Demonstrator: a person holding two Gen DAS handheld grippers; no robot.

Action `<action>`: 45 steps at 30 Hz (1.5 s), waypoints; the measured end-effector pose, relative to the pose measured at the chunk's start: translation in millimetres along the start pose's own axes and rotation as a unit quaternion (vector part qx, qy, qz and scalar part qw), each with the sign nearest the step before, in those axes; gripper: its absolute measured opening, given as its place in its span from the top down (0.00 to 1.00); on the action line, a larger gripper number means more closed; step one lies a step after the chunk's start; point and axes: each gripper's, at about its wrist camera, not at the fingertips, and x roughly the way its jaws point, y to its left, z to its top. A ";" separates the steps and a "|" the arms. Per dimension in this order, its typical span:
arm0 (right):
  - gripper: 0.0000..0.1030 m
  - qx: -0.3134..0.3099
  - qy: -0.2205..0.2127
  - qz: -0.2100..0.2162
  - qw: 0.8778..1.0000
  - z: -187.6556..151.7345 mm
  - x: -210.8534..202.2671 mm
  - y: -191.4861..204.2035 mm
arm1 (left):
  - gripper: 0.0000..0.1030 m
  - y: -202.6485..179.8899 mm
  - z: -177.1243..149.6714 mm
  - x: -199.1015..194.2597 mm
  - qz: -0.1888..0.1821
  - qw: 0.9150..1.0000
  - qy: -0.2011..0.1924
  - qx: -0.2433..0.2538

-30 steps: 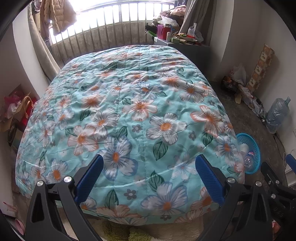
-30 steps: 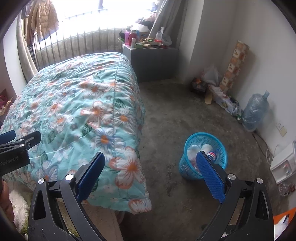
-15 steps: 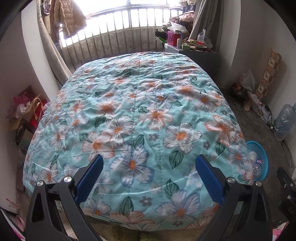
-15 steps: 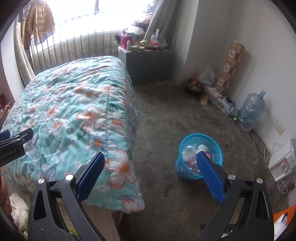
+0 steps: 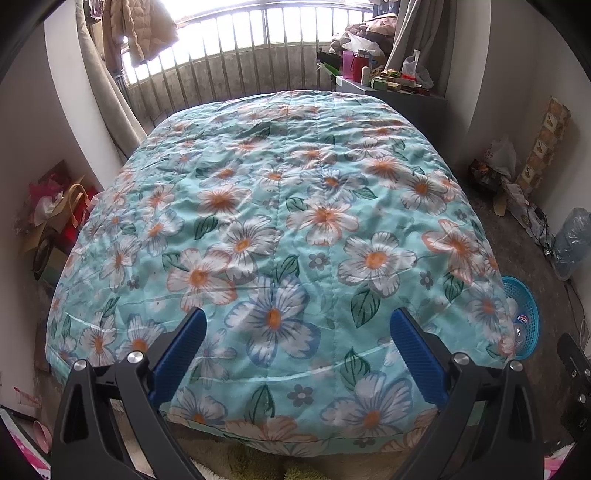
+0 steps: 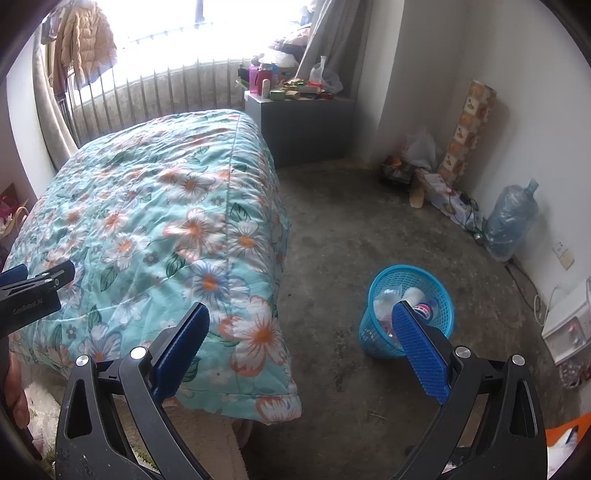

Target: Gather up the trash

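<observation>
1. trash [image 6: 402, 306] sits in the blue basket [image 6: 439, 295] on the floor, to the right of the bed. it looks like clear plastic bottles and something white, and one bottle has a red and blue label.
2. far left in the left wrist view, bags and boxes [image 5: 55, 218] are piled by the wall, next to the bed.
3. a tan puffy coat [image 5: 140, 29] hangs up high at the far left, by the window bars [image 5: 258, 59].
4. the bed is covered by a blue-green flower blanket [image 5: 280, 206]. it fills the middle of the left view, and nothing lies on top of it.
5. the left gripper [image 5: 297, 345] is held over the near end of the blanket. its two blue pads are wide apart and there is nothing between them.
6. in the right wrist view, the left gripper shows at the left edge, above the blanket.
7. the right gripper [image 6: 301, 341] is held over the near right corner of the bed and the grey floor [image 6: 351, 229]. its pads are wide apart too, and it holds nothing. its right pad shows in front of the basket.
8. a grey cabinet [image 6: 306, 129] stands at the far end, right of the bed, with cups and small boxes on top.
9. along the right wall there is a tall patterned roll [image 6: 469, 129], some bags, and a big clear water jug [image 6: 511, 221].
10. the basket is well apart from the jug and near the bed's right side.
</observation>
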 end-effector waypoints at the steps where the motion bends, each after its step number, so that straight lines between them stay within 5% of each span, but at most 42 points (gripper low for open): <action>1: 0.08 0.000 0.000 0.001 1.000 -0.1 0.0 0.1 | 0.05 0.1 -0.5 0.8 0.000 1.000 0.001 0.000; 45: 0.08 -0.014 0.008 0.022 1.000 0.9 7.1 2.6 | 0.05 -2.2 -3.0 3.3 0.002 1.000 0.002 0.001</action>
